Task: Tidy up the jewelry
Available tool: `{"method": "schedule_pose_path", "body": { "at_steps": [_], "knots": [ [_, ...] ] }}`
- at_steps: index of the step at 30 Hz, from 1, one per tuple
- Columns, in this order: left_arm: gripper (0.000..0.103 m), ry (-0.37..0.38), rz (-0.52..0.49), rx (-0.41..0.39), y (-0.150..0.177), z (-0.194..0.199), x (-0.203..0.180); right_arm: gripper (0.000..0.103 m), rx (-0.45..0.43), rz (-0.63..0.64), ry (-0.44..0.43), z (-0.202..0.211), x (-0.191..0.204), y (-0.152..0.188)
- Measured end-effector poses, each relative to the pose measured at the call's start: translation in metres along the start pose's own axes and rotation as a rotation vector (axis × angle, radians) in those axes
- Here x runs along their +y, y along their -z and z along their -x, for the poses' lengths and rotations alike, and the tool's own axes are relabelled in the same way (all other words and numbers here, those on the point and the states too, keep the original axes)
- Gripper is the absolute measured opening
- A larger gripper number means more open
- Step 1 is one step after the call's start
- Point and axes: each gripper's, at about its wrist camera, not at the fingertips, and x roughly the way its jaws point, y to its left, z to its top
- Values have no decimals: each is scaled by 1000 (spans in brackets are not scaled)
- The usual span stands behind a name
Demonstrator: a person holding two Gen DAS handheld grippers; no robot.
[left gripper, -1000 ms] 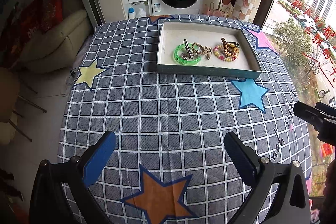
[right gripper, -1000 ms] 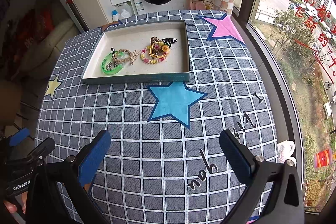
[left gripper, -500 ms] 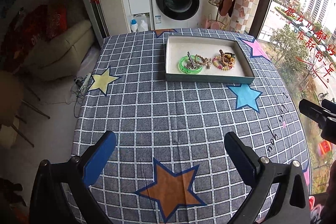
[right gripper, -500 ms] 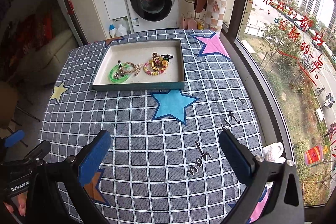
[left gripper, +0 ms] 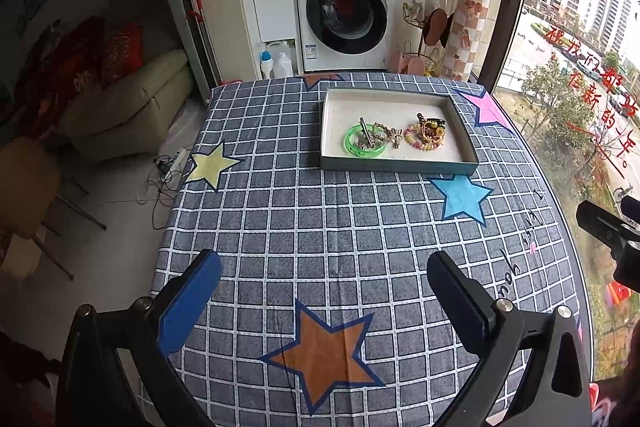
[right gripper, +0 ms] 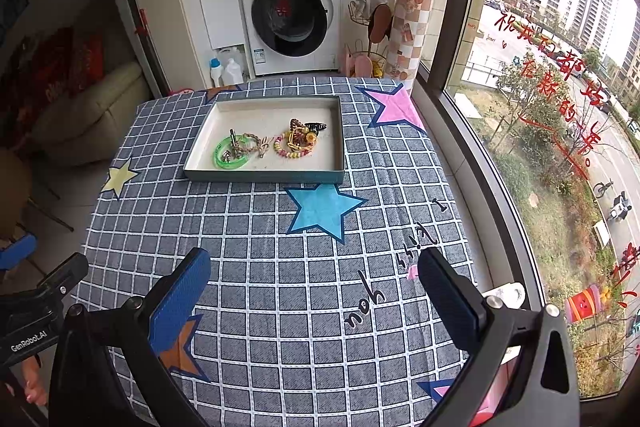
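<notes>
Jewelry (left gripper: 394, 138) far ahead; claws (left gripper: 324, 281) empty

A washing machine (left gripper: 346, 15) stands beyond the checked, star-printed tablecloth (left gripper: 320, 227), a sofa (left gripper: 124, 103) alongside.

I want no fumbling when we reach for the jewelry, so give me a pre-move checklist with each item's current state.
1. Left claw open and empty: ok.
2. Right claw open and empty: ok.
3. Tray flat on the tablecloth, fully in view: ok.
4. Path from both claws to the tray free of objects: ok.
5. Green bangle free to lift alone: not ok, a metal clip and chain lie across it.
6. Beaded bracelet separate from the pieces piled on it: cannot tell.
</notes>
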Motion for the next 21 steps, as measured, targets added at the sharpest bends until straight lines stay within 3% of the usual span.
{"method": "schedule_pose_path", "body": {
  "at_steps": [21],
  "knots": [
    [103, -19, 11, -24, 3, 37, 2, 103, -50, 36, -28, 18, -5, -2]
  ]
}}
